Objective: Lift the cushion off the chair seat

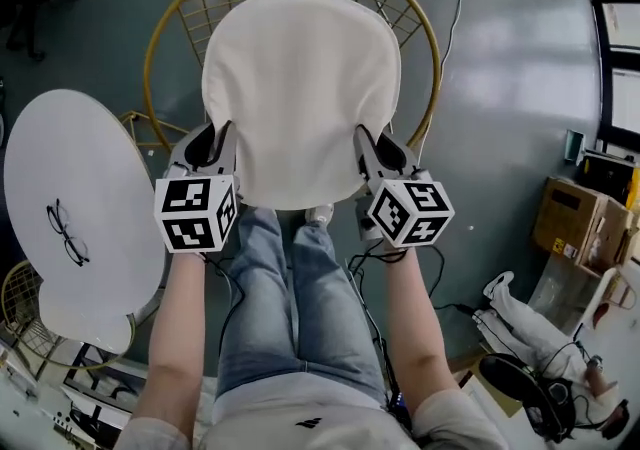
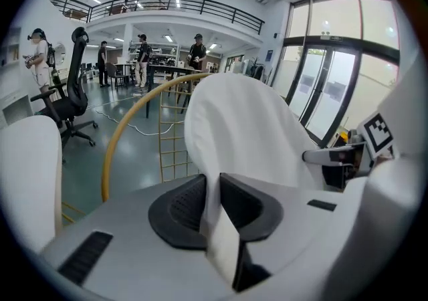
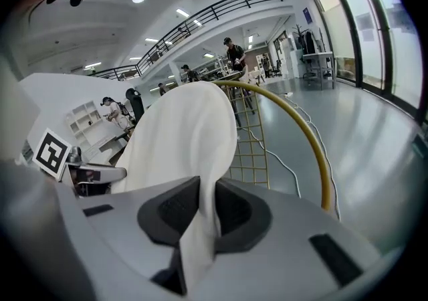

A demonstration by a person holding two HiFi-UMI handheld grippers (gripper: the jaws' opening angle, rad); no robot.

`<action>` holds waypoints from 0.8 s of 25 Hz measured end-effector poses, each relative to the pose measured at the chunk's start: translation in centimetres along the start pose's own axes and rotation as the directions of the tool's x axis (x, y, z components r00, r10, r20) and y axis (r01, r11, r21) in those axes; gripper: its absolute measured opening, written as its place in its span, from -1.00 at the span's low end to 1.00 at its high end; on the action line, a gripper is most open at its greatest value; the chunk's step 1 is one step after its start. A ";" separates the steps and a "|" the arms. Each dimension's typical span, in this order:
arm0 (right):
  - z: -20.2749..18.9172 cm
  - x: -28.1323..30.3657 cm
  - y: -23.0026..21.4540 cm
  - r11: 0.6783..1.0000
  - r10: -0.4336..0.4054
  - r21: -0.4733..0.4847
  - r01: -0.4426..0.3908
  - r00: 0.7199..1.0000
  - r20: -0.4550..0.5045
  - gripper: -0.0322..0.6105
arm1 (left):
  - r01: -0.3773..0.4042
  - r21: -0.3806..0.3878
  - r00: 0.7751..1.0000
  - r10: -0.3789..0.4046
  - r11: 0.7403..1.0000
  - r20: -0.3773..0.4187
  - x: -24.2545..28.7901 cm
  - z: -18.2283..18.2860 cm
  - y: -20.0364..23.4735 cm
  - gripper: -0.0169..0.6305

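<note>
The cream cushion [image 1: 300, 98] hangs in the air above the gold wire chair [image 1: 190, 0], held by its two near side edges. My left gripper [image 1: 222, 141] is shut on the cushion's left edge, with the fabric [image 2: 231, 139] pinched between its dark pads. At the cushion's right edge my right gripper [image 1: 366, 146] is likewise shut, and the cloth [image 3: 187, 139] folds between its jaws. In both gripper views the chair's gold rim [image 2: 134, 119] [image 3: 307, 132] shows behind the cushion.
A round white side table [image 1: 70, 208] with a pair of glasses [image 1: 65, 233] stands at the left. The person's jeans-clad legs [image 1: 290, 298] are just below the cushion. Cardboard boxes [image 1: 575, 218] and cables lie at the right. A black office chair [image 2: 67, 102] and people stand far off.
</note>
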State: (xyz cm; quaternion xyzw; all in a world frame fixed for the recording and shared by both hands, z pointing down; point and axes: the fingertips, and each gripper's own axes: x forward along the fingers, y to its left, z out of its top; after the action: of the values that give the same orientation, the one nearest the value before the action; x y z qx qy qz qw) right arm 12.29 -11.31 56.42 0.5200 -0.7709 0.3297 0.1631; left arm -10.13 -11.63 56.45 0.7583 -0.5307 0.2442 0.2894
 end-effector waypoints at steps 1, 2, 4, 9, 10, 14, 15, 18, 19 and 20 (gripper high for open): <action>0.4 -0.4 0.3 1.000 0.001 -0.004 -0.001 1.000 0.005 -0.68 | 0.000 0.000 1.000 0.000 1.000 0.007 -0.5 0.4 -0.1 -0.73; 0.8 -0.9 0.5 1.000 0.001 -0.008 -0.001 1.000 0.010 -0.68 | 0.001 -0.001 1.000 -0.001 1.000 0.013 -1.1 0.7 -0.3 -0.73; 1.7 -1.8 1.1 1.000 0.003 -0.018 -0.002 1.000 0.020 -0.68 | 0.001 -0.005 1.000 -0.001 1.000 0.026 -2.2 1.4 -0.5 -0.73; 4.0 -4.1 2.5 0.999 0.009 -0.047 -0.006 0.998 0.054 -0.68 | 0.001 -0.011 0.998 0.000 1.000 0.068 -4.9 3.3 -1.1 -0.73; 4.5 -4.5 2.8 0.999 0.009 -0.051 -0.006 0.998 0.064 -0.68 | 0.002 -0.009 0.997 -0.002 1.000 0.079 -5.4 3.8 -1.2 -0.73; 6.2 -6.2 3.9 0.999 0.010 -0.054 -0.005 0.995 0.099 -0.68 | 0.004 0.004 0.993 -0.004 1.000 0.117 -7.4 5.5 -1.5 -0.73; 6.6 -6.7 4.2 0.998 0.011 -0.055 -0.005 0.994 0.107 -0.68 | 0.004 0.007 0.992 -0.005 1.000 0.126 -8.0 6.0 -1.6 -0.73; 7.8 -8.4 5.0 0.998 0.016 -0.066 -0.007 0.991 0.131 -0.68 | 0.003 0.014 0.988 -0.006 1.000 0.153 -9.5 7.2 -2.1 -0.73; 8.3 -8.9 5.2 0.997 0.017 -0.072 -0.007 0.990 0.139 -0.68 | 0.003 0.015 0.987 -0.005 1.000 0.162 -10.0 7.6 -2.3 -0.73; 8.7 -9.5 5.4 0.997 0.018 -0.078 -0.007 0.989 0.146 -0.68 | 0.003 0.015 0.985 -0.005 1.000 0.170 -10.5 7.9 -2.6 -0.73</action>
State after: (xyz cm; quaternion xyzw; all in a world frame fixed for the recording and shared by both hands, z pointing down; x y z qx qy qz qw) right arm 11.98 -9.31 42.60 0.5313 -0.7962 0.2616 0.1239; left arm -10.56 -9.49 43.19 0.7795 -0.5501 0.1820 0.2378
